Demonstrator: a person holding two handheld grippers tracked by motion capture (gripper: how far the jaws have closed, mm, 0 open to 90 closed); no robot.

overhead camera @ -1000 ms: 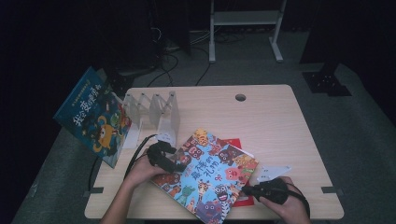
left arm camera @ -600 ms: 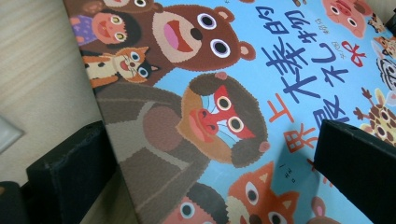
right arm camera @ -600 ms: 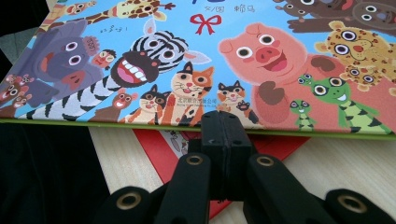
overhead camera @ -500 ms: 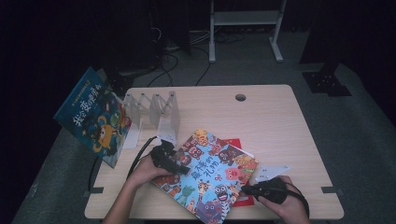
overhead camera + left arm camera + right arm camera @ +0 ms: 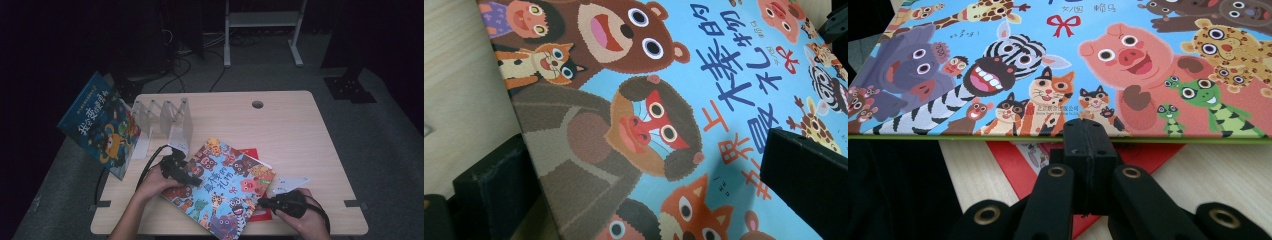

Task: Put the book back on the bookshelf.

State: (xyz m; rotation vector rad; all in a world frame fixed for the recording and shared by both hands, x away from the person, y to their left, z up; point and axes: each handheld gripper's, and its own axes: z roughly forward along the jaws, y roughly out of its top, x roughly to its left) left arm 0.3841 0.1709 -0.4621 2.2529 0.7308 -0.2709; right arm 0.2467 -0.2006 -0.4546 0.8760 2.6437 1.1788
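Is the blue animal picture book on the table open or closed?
Closed. The blue picture book lies flat with its whole front cover up, and the right claw view shows its edge as one closed slab.

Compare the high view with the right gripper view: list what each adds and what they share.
High view adds a clear folding stand, a second picture book leaning at the left edge of the table, and the left gripper. Right gripper view adds its fingers shut, tips at the cover's edge. Shared: the animal picture book lying over a red book.
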